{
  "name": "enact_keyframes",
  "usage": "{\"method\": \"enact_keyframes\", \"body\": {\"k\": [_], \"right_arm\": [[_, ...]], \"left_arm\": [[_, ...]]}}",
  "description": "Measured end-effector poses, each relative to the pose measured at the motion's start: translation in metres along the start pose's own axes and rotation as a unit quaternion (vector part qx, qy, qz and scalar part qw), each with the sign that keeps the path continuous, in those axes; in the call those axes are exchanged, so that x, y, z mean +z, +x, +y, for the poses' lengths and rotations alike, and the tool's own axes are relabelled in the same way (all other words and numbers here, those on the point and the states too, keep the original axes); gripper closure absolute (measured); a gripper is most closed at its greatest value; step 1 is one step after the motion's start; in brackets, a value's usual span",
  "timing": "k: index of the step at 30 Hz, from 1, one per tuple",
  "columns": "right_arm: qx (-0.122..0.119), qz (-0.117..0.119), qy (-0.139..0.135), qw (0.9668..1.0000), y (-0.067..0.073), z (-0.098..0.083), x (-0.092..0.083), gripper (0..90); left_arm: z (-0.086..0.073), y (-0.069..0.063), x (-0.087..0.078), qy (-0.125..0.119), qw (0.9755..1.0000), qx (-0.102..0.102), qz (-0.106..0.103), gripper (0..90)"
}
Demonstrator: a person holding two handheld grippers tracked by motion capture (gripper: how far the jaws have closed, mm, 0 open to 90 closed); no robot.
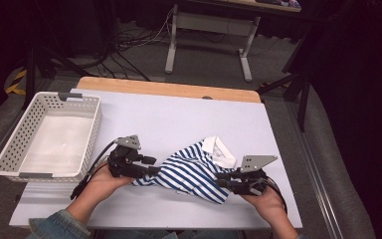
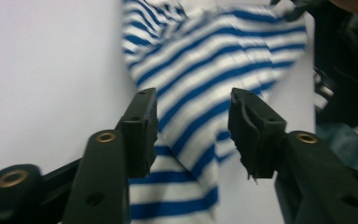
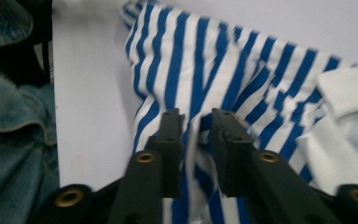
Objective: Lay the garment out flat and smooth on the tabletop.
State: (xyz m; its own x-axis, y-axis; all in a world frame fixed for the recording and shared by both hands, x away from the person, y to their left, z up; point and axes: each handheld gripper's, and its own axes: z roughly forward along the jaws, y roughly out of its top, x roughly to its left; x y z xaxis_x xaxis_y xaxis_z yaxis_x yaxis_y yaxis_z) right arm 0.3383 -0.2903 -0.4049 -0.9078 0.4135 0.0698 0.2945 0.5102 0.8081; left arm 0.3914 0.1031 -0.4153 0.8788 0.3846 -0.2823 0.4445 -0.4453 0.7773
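We find a blue-and-white striped shirt (image 1: 191, 172) lying bunched on the white table top (image 1: 179, 119), toward the person's edge and right of centre. Its white collar (image 1: 220, 151) sits at the far right end of the heap, turned upward.

The left gripper (image 1: 151, 172) is at the shirt's left end, held level by the left hand (image 1: 104, 181). In the left gripper view its 2 jaws stand clearly apart, released, with striped cloth (image 2: 200, 116) lying in the gap and below it; we see neither pad pressing on the fabric.

The right gripper (image 1: 221, 180) is at the shirt's near right edge, carried by the right hand (image 1: 266, 199). In the right gripper view its 2 jaws stand a narrow gap apart, with a fold of the shirt (image 3: 196, 140) rising between them. The picture is blurred, and we cannot tell whether the pads press on that fold.

A white perforated basket (image 1: 87, 134) stands at the table's left edge, well apart from the shirt. A denim sleeve (image 1: 54, 224) shows at the left forearm.
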Motion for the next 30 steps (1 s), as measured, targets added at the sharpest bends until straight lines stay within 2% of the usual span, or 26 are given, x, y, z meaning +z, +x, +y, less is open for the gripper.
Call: {"method": "enact_keyframes", "body": {"k": [1,2,3,5,6,7,8,9,11,12,16,19,21,22,23,24,26,27,29,30], "right_arm": [[0.009,-0.015,-0.03,0.9994,-0.004,0.001,-0.006,57.2],[0.015,-0.024,-0.044,0.9987,-0.007,0.001,-0.009,56.1],[0.015,-0.024,-0.044,0.9987,-0.007,0.001,-0.009,56.1],[0.026,-0.054,-0.055,0.9967,-0.016,-0.001,-0.013,50.0],[0.033,-0.078,-0.053,0.995,-0.022,-0.003,-0.013,46.4],[0.044,-0.11,-0.048,0.9918,-0.033,-0.005,-0.011,42.2],[0.051,-0.121,-0.044,0.9903,-0.04,-0.006,-0.01,41.4],[0.051,-0.121,-0.044,0.9903,-0.04,-0.006,-0.01,41.4],[0.068,-0.138,-0.035,0.9875,-0.053,-0.008,-0.005,37.9],[0.08,-0.147,-0.032,0.9855,-0.065,-0.008,0.0,36.0],[0.093,-0.152,-0.017,0.9838,-0.08,-0.004,0.011,33.8],[0.097,-0.16,-0.003,0.9823,-0.094,0.001,0.021,36.2],[0.099,-0.162,0.004,0.9819,-0.097,0.002,0.025,37.6],[0.101,-0.164,0.02,0.9809,-0.103,0.002,0.031,40.8],[0.101,-0.164,0.02,0.9809,-0.103,0.002,0.031,40.8],[0.107,-0.164,0.035,0.98,-0.108,0.002,0.036,45.7],[0.109,-0.162,0.041,0.9798,-0.111,0.002,0.039,48.2],[0.119,-0.154,0.055,0.9795,-0.114,0.002,0.043,54.7],[0.121,-0.149,0.059,0.9797,-0.116,0.002,0.045,57.3],[0.127,-0.142,0.069,0.9793,-0.118,0.003,0.048,63.0]], "left_arm": [[0.002,0.002,0.0,-0.002,1.0,-0.003,0.005,50.0],[0.005,0.004,0.002,-0.005,0.9999,-0.007,0.012,49.3],[0.008,0.006,0.004,-0.008,0.9998,-0.009,0.019,49.3],[0.013,0.009,0.009,-0.006,0.9995,-0.014,0.026,48.5],[0.013,0.01,0.01,-0.012,0.9994,-0.014,0.028,48.2],[0.014,0.01,0.011,-0.015,0.9993,-0.015,0.03,48.0],[0.014,0.01,0.012,-0.018,0.9992,-0.017,0.032,47.3],[0.014,0.01,0.013,-0.02,0.9991,-0.017,0.032,47.3],[0.013,0.01,0.012,-0.023,0.9988,-0.011,0.042,44.4],[0.012,0.01,0.01,-0.026,0.9986,-0.009,0.046,42.0],[0.011,0.011,0.006,-0.038,0.9979,-0.012,0.052,40.4],[0.01,0.011,0.003,-0.044,0.9973,-0.008,0.058,37.9],[0.009,0.012,0.002,-0.046,0.997,-0.005,0.063,38.0],[0.008,0.012,0.002,-0.048,0.9967,-0.006,0.064,38.0],[0.008,0.012,0.002,-0.048,0.9967,-0.006,0.064,38.0],[0.006,0.013,0.0,-0.049,0.9965,-0.007,0.068,38.1],[0.006,0.013,0.0,-0.048,0.9965,-0.008,0.067,38.2],[0.004,0.014,-0.001,-0.05,0.9963,-0.011,0.069,38.3],[0.002,0.014,-0.002,-0.05,0.9962,-0.013,0.07,38.4],[0.001,0.015,-0.003,-0.049,0.9962,-0.015,0.07,38.6]]}}
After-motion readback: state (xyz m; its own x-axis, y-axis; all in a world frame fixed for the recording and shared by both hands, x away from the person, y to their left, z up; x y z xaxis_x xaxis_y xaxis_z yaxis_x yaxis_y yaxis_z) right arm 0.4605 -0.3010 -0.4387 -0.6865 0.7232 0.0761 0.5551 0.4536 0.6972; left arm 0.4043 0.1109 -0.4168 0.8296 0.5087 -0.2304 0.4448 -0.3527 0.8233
